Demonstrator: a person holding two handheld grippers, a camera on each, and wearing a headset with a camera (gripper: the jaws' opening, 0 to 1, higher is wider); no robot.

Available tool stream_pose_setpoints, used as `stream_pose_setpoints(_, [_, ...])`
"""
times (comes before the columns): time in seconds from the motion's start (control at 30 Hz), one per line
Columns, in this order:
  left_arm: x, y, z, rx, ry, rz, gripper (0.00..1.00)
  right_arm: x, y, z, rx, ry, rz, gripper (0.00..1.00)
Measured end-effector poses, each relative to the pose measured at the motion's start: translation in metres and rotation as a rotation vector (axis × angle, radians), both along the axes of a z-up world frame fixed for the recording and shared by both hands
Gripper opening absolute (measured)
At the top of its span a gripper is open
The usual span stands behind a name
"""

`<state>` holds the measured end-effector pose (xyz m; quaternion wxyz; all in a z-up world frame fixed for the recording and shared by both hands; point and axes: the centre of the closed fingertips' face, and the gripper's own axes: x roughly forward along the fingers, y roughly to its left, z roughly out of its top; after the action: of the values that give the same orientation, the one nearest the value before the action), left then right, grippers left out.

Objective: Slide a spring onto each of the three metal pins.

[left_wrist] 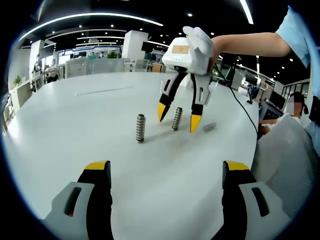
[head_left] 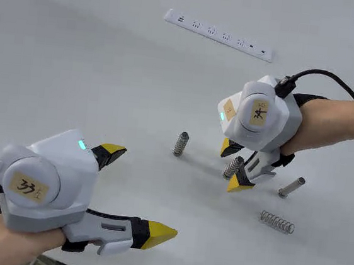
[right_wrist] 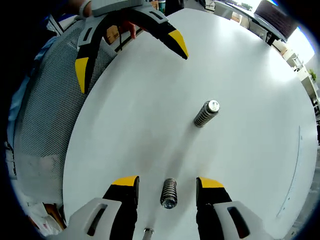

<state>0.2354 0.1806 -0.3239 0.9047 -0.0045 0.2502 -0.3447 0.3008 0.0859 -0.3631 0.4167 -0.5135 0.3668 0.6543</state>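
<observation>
Springs: three in all. The first spring [head_left: 181, 144] stands upright on its pin near the middle of the white counter [head_left: 108, 68]. The second spring [head_left: 233, 167] also stands on a pin, a little to the right of the first. The loose spring [head_left: 277, 222] lies flat further right and nearer the person. There are three pins too. Two are sleeved by the standing springs, and the bare pin [head_left: 291, 187] lies on its side between the second spring and the loose spring, apart from both.

The right gripper [head_left: 231, 168] comes in on a forearm from the right edge, tipped steeply down at the counter, with a black cable [head_left: 335, 78] looping off its back. In the right gripper view its yellow-tipped jaws stand moderately open on either side of the second spring [right_wrist: 169, 193], with a gap on each side, so they grip nothing. The first spring [right_wrist: 206, 113] stands beyond them.

The left gripper [head_left: 139, 190] is held low at the near left, pointing roughly level across the counter. Its jaws are spread wide and hold nothing. Its own view looks at the first spring [left_wrist: 140, 128] and the right gripper [left_wrist: 177, 117] poised over the second spring.

A white power strip [head_left: 219, 34] lies at the far side.
</observation>
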Motion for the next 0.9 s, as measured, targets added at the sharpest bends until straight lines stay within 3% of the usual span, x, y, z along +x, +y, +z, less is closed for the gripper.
stream_pose_setpoints(0.2, [0.001,0.001,0.004,0.005,-0.007,-0.005,0.91,0.0,0.007,0.006,0.083,-0.014,-0.027,0.78])
stream_pose_setpoints(0.43, [0.002,0.004,0.009,0.019,-0.015,-0.015,0.91,-0.001,0.008,0.013,0.148,-0.029,-0.073,0.98])
stream_pose_setpoints(0.63, [0.004,0.002,0.012,0.021,-0.024,-0.018,0.91,-0.006,0.007,0.02,0.193,-0.043,-0.091,0.99])
stream_pose_setpoints(0.9, [0.006,-0.001,0.018,0.035,-0.037,-0.036,0.91,-0.004,0.0,0.033,0.277,-0.064,-0.183,0.99])
